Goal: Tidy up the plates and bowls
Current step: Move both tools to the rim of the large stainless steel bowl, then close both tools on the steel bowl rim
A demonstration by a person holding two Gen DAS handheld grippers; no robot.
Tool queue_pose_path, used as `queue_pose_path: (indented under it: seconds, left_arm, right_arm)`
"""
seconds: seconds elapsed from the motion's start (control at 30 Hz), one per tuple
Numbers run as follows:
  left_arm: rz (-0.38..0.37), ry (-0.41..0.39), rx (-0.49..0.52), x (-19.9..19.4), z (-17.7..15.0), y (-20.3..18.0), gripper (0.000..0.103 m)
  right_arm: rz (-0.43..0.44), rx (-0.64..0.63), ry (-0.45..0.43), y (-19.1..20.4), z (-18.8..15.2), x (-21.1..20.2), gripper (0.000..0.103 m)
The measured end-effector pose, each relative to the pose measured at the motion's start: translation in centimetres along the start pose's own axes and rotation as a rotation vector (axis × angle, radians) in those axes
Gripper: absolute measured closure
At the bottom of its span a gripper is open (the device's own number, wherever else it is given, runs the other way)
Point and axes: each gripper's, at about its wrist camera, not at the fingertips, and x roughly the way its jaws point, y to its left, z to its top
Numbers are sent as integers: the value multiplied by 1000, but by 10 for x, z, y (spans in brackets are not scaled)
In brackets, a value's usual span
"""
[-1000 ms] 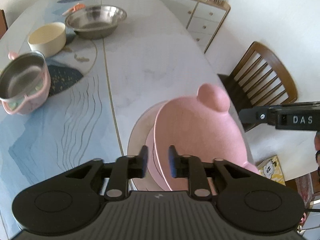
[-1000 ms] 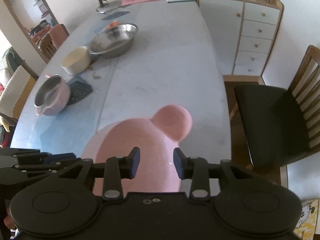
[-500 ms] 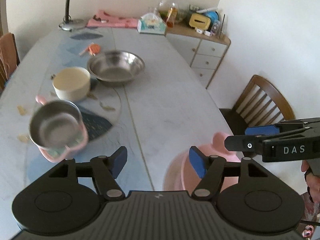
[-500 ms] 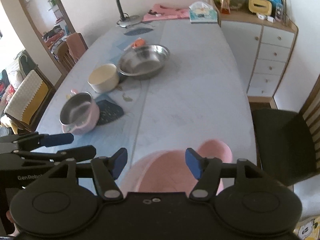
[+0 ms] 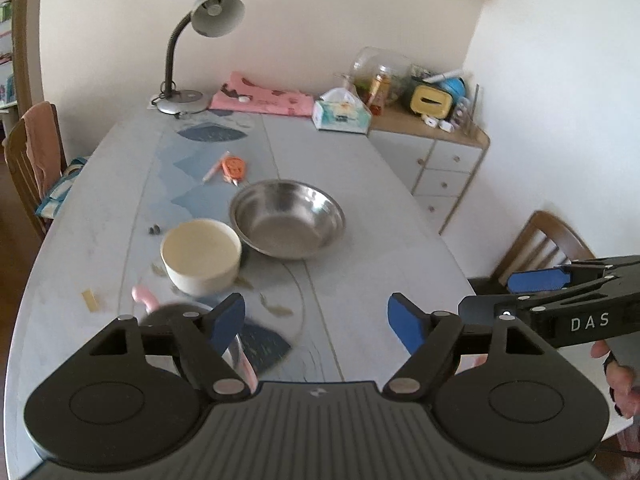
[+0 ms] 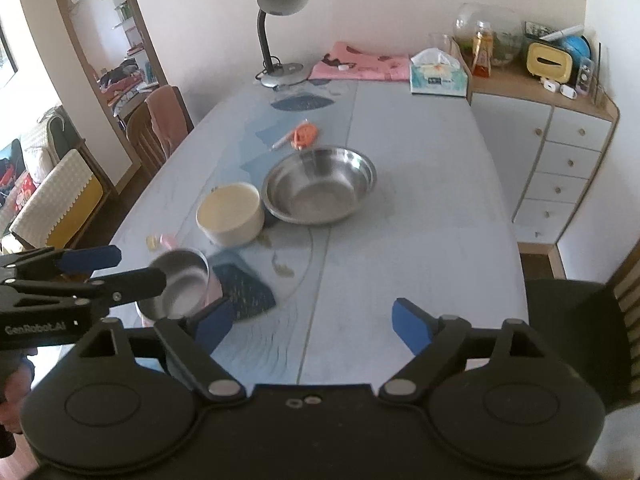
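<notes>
A long blue-grey table (image 6: 420, 184) was set against a plain white wall (image 6: 360, 4), with a grey desk lamp (image 6: 280, 12) standing at its far end. A white chest of drawers (image 6: 560, 160) with a wooden top was placed in the far right corner. Wooden chairs (image 6: 156, 128) were drawn up on the left, and daylight was let in through a doorway (image 6: 96, 40) behind them.

I read "DAS" in white letters on the side of my right gripper (image 5: 536, 292), where it shows at the right edge of the left wrist view. On the side of my left gripper (image 6: 100, 268), seen at the left edge of the right wrist view, white letters spell "GenRobot.AI". The tissue box (image 6: 438, 76) at the far end of the table has print on its front, too small for me to read.
</notes>
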Motion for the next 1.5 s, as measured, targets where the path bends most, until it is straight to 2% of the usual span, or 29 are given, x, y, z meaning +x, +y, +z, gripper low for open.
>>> queue_pose_path:
  seconds: [0.2,0.4,0.6,0.83,0.93,1.13,1.3,1.37,1.4,1.5]
  left_arm:
    - [43,-6,-31,31,37,25,24]
    - [75,11,-37,83,82,49,24]
    - [90,86,-14,149,113,63,24]
    - [122,161,-44,218,130,82,24]
    - [146,172,-41,242,135,87,24]
    - [148,230,-51,284,138,98,24]
    - [160,272,-29,310,132,97,25]
    - [160,287,-18,318,129,95,34]
    - [159,299,-15,321,128,95,43]
    - [160,325,-15,331,124,95,56]
  right_arm:
    - [-19,-36,-23,1,38,33,3]
    - [-43,-12,-24,-14,77,78,2]
    - [-63,53,22,-36,104,133,3]
    - [-90,111,84,-57,120,192,6]
    - [-94,137,115,-64,122,215,10]
    - [-97,179,166,-73,125,250,19]
    - [-96,194,194,-77,124,269,30]
    - [-97,201,204,-80,124,274,35]
    - [-94,203,211,-80,122,276,41]
    - [-91,203,224,-82,120,281,53]
